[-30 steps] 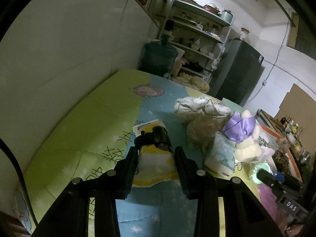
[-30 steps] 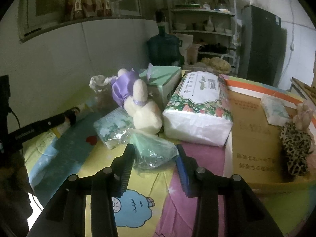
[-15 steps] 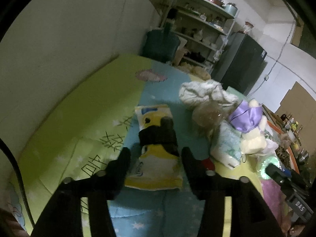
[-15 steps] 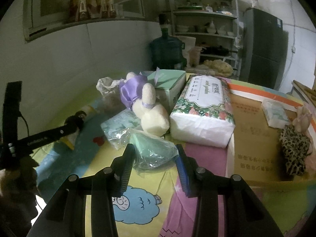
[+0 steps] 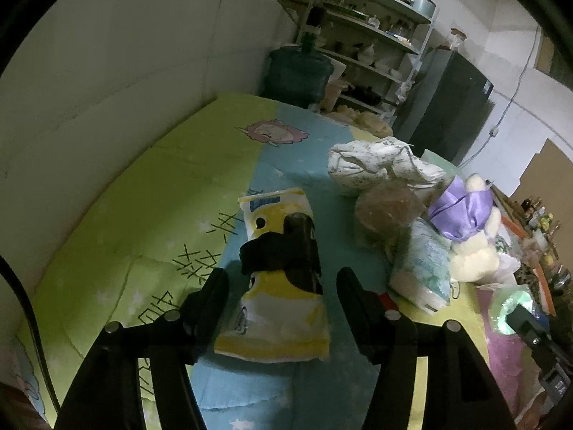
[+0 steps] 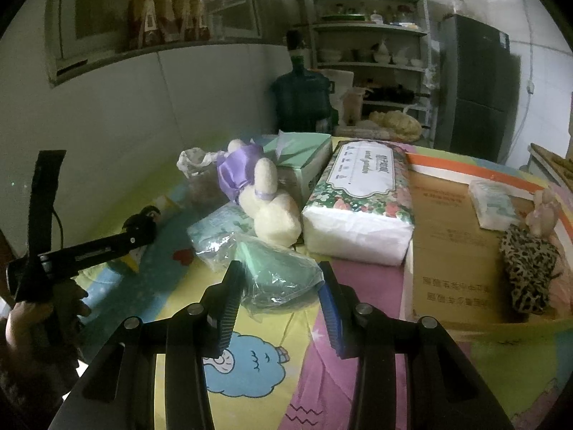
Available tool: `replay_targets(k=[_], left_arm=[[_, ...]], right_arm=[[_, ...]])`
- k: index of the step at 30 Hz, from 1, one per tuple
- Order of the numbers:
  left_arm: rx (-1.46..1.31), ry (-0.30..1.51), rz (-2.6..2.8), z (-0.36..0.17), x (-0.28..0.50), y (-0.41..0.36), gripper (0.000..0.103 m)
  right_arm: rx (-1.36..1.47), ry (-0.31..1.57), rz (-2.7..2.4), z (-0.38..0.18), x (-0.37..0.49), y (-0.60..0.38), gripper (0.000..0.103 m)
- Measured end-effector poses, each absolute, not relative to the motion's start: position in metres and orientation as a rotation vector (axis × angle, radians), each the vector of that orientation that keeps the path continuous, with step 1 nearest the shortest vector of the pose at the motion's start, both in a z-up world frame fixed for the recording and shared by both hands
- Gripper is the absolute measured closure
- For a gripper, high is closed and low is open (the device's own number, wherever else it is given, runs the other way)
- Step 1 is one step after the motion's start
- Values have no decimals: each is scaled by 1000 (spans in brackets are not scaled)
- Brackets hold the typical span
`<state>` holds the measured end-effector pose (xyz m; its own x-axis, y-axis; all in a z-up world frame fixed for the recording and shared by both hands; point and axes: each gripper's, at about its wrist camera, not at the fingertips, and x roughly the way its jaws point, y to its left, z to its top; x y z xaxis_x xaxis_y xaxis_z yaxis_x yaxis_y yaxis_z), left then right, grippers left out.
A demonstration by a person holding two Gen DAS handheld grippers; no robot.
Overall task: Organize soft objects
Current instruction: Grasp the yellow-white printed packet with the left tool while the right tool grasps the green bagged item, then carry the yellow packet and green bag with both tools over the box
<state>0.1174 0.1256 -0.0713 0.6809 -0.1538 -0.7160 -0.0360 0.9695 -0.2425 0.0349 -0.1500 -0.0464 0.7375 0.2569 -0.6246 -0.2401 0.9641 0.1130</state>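
Note:
A yellow and white soft pack with a black item on top lies on the cartoon bed sheet. My left gripper is open, its fingers on either side of the pack and apart from it. My right gripper is shut on a green item in a clear plastic bag. A cream plush with a purple bow and a floral tissue pack lie behind it.
A small wipes pack, a brown bagged item and a white patterned bundle lie to the right of the left gripper. A cardboard box holds a small tissue pack and a leopard-print item. A wall runs along the left.
My left gripper has opened, released the yellow pack onto the sheet and drawn back a little. My right gripper still holds the green bag and has lifted slightly.

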Motion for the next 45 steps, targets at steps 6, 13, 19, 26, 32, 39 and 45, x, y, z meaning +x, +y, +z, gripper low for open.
replay_targets(k=[6,13,19,26,32,39,45], left_arm=[[-240,811,-77,-74,121,124,63],[-278,746,-61,-70,108,134,63],[-259,686,-63,-49,90,126,63],[-217,600,-128,-17,69,98,63],[-176,539,-203,6,54,68,63],[-143,510,-308,20,47,26,63],[-120,522,-391,20,45,-9,63]], right_arm=[[35,693,278,-49,35,-152,60],[51,676,282,-46,34,-154,60],[62,651,290,-39,30,-157,60],[75,612,291,-27,20,-164,60],[85,545,281,-8,9,-179,60],[100,497,236,6,-3,-203,60],[128,470,191,13,-11,-231,60]])
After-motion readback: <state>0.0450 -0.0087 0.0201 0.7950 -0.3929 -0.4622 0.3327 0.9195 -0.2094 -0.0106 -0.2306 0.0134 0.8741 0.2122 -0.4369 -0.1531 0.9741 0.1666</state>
